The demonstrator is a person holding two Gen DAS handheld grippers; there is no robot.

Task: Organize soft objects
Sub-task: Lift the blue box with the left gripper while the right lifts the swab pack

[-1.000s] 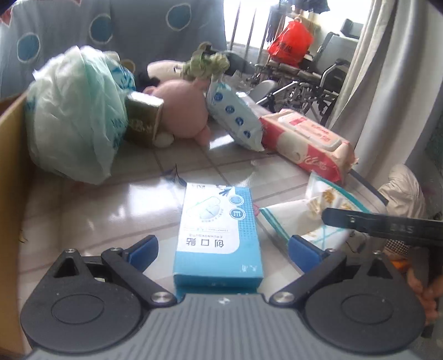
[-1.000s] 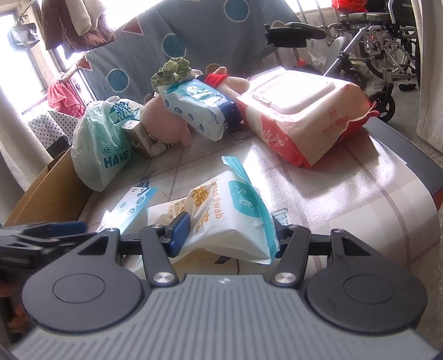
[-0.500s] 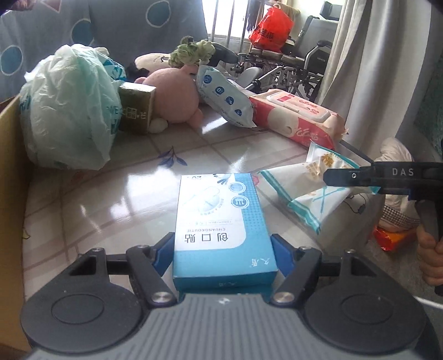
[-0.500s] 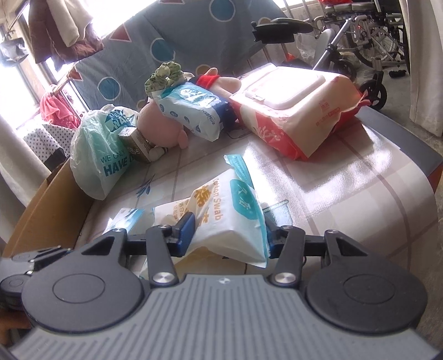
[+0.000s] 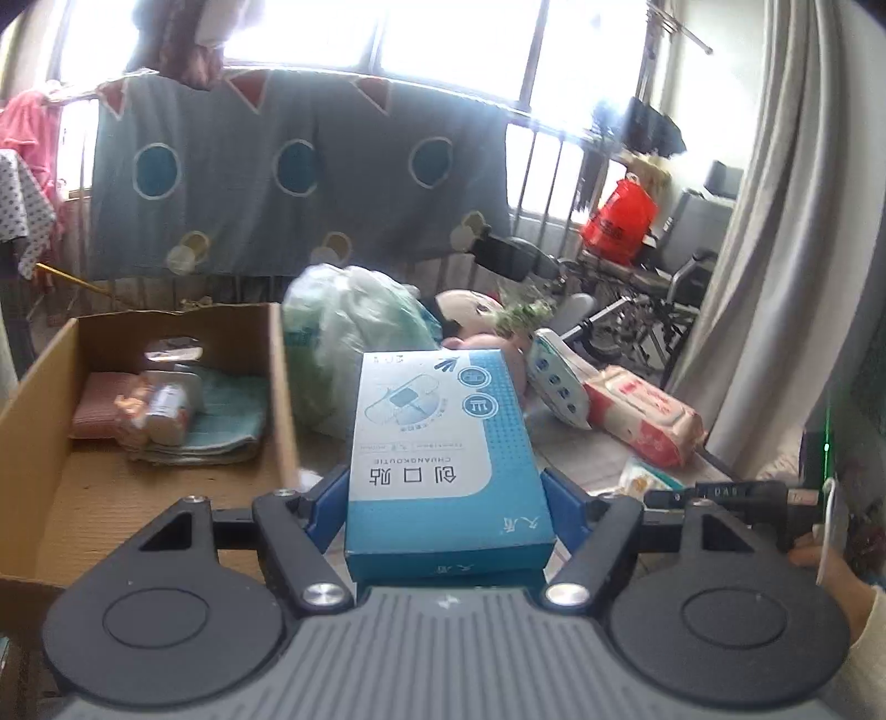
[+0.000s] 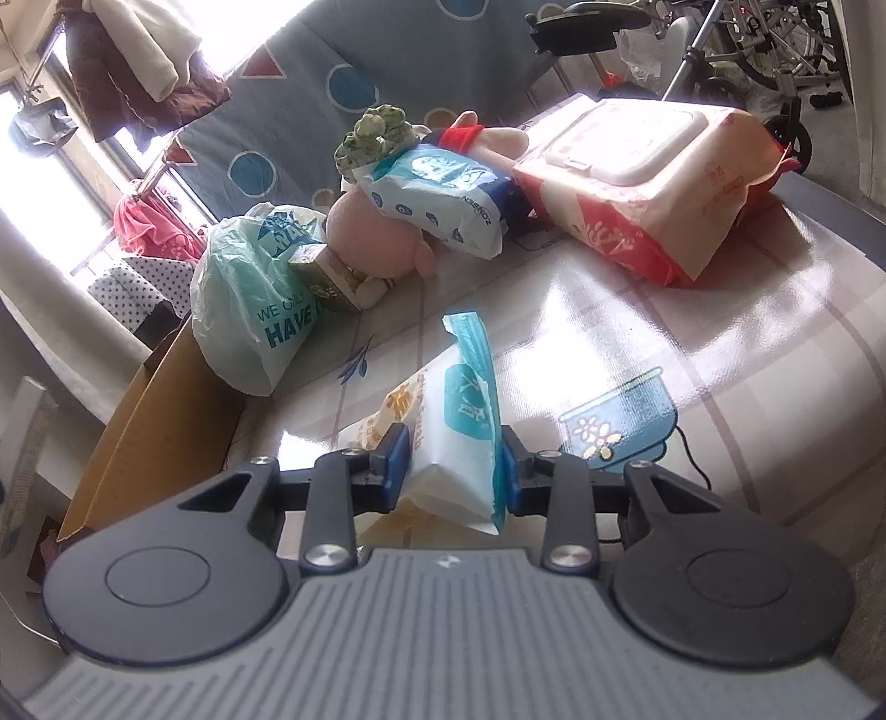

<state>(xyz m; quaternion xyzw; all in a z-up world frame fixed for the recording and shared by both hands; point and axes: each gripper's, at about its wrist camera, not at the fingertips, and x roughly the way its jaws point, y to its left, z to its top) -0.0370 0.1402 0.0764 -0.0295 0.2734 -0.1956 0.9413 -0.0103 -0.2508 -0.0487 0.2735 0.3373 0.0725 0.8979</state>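
blown-out window backlight, tabletop glare, fisheye-bent edges, slight blur

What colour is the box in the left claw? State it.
Blue and white box, clearest in the left wrist view.

Home, hung laundry, wheelchair, curtain

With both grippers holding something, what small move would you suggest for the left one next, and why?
Probably swing the left gripper leftward over the cardboard box. It is shut on the blue box, lifted clear of the table, and the cardboard box sits open just to its left with towels already inside, bare floor in front.
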